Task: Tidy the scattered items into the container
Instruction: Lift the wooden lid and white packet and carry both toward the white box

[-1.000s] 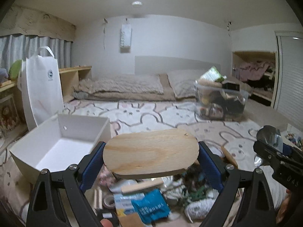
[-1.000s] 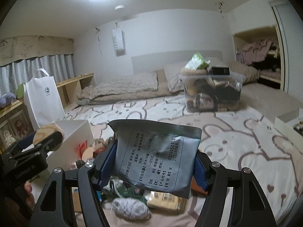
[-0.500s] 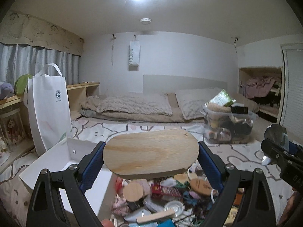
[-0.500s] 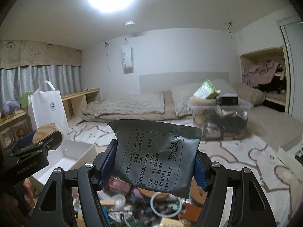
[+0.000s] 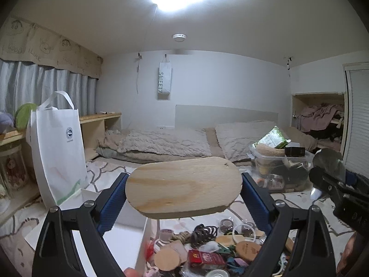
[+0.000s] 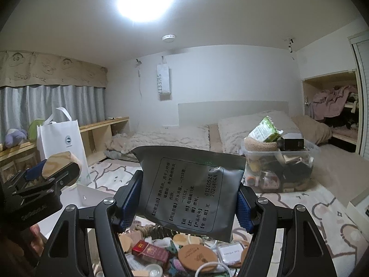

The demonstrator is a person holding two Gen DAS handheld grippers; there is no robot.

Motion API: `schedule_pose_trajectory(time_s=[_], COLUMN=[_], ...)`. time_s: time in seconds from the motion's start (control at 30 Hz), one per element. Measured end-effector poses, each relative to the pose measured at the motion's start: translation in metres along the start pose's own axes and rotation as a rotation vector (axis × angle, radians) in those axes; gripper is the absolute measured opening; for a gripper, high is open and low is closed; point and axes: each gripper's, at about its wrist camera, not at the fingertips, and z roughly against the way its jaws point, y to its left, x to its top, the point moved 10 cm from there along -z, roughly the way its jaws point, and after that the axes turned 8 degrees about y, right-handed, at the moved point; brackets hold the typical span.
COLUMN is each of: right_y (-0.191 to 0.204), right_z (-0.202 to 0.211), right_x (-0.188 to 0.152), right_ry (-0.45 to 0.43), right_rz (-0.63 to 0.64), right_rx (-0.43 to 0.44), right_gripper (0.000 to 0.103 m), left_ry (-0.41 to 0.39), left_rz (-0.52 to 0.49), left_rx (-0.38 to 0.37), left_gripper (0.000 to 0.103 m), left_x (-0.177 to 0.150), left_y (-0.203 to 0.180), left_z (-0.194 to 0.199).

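Left wrist view: left tongs (image 5: 183,190) clamped an oval wooden board (image 5: 183,185), held level above the white container (image 5: 129,237); scattered items (image 5: 214,251) lay just right of the container on the patterned rug (image 5: 297,210)

Right wrist view: right tongs (image 6: 188,198) gripped a grey foil sachet (image 6: 191,191) above the scattered items (image 6: 184,254); container (image 6: 90,196) lay lower left; clear bin (image 6: 281,168) stood beyond

The left gripper (image 5: 183,188) clamps an oval board (image 5: 183,185) (held flat) above the clutter (image 5: 207,251), with the white box (image 5: 124,237) just left.
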Motion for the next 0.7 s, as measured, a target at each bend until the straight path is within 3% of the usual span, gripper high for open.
schedule_pose_trajectory(time_s=[0.7], right_y=[0.049], right_z=[-0.050], right_x=[0.004], right_ry=[0.032], right_rz=[0.005], right_rx=[0.076], right_gripper=[0.071], left_ry=[0.012], left_rz=[0.047], left_rx=[0.105], left_gripper=[0.094], left_x=[-0.010], left_y=[0.067], left_z=[-0.028])
